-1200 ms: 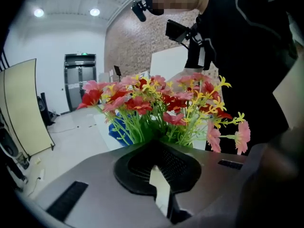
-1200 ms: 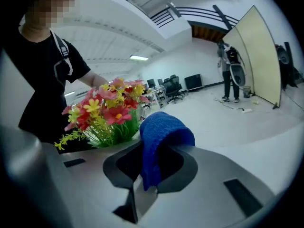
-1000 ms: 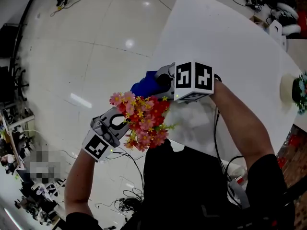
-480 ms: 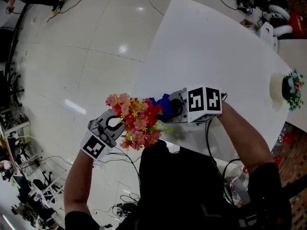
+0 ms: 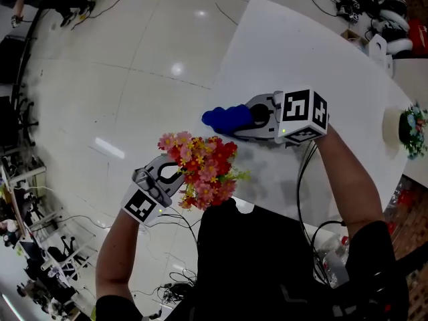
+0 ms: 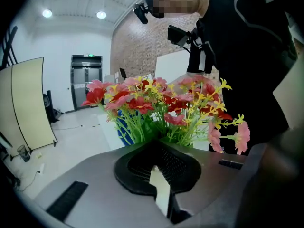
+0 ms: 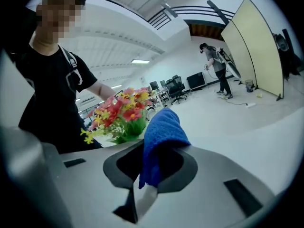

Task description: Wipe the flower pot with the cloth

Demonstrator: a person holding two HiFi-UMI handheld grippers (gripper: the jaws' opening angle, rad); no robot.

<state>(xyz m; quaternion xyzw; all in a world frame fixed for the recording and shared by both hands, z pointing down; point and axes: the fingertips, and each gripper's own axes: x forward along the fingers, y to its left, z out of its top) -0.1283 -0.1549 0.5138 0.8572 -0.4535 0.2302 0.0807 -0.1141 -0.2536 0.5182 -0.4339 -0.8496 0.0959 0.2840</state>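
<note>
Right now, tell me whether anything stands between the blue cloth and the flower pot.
Only its own flowers: they spread over the pot, hidden in every view, and face the cloth held in the right gripper. Otherwise just open air.

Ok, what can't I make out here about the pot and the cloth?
- Flower pot: in the head view the flowers cover it. In the left gripper view only a pale sliver shows between the left gripper's jaws.
- Cloth: in the right gripper view its lower end is buried in the right gripper's jaws.
- Second potted plant: the head view's right edge cuts it off.
</note>
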